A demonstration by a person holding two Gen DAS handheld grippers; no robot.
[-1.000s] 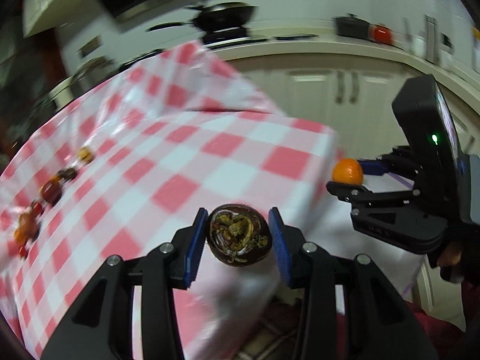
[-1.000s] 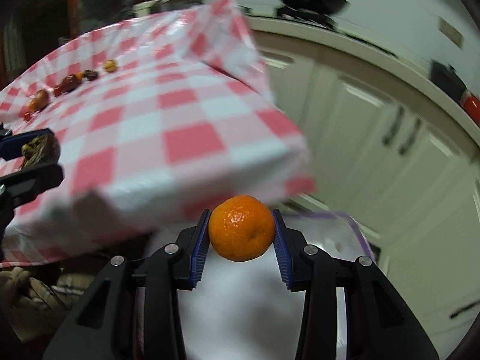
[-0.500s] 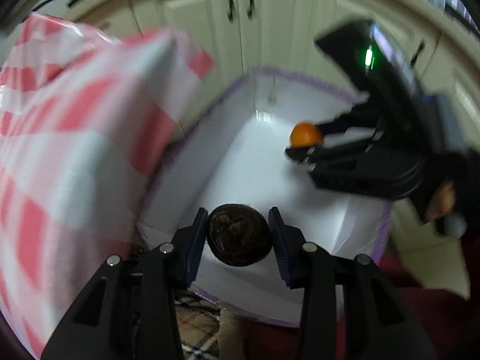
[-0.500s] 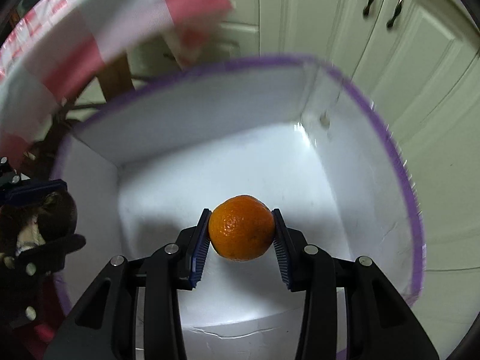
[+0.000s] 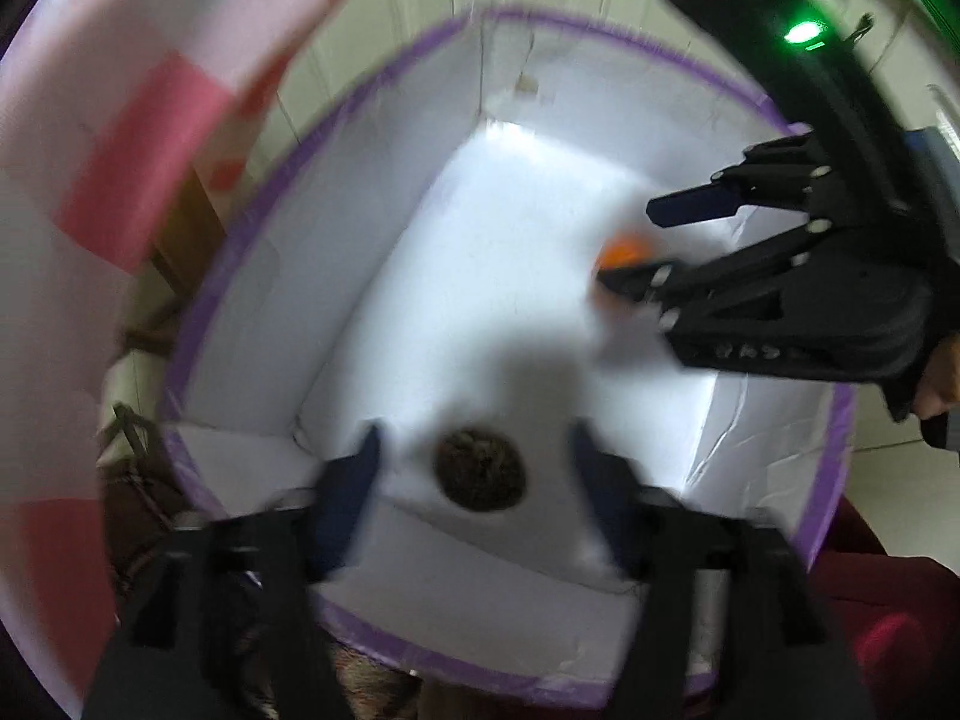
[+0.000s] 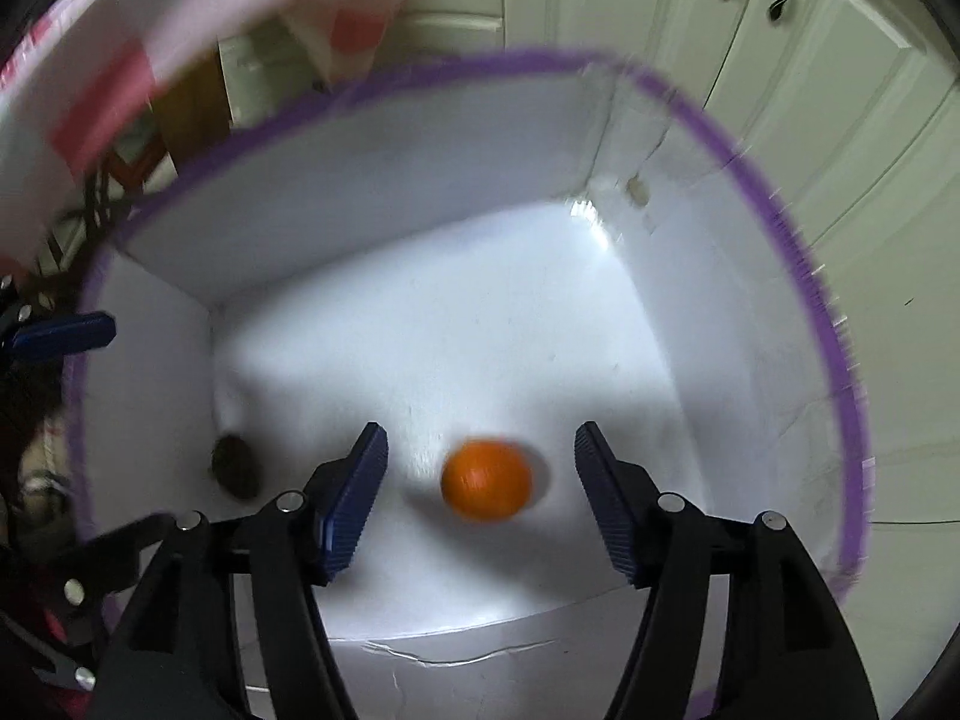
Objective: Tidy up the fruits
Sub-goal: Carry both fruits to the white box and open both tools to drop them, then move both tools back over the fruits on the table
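A white box with a purple rim lies below both grippers. My left gripper is open above its near end, and a dark brown fruit is loose between the spread fingers, blurred. My right gripper is open too, with the orange free between its blue pads over the white floor of the box. The left wrist view shows the right gripper at the right with the orange blurred beside its lower finger. The dark fruit appears at the box's left wall in the right wrist view.
The red-and-white checked tablecloth hangs over the table edge at the left, above the box. White cabinet doors stand behind the box. A hand holds the right gripper.
Both grippers have opened and let go of their fruits, which now drop into the white box. Before that both swung from the table down over the box.
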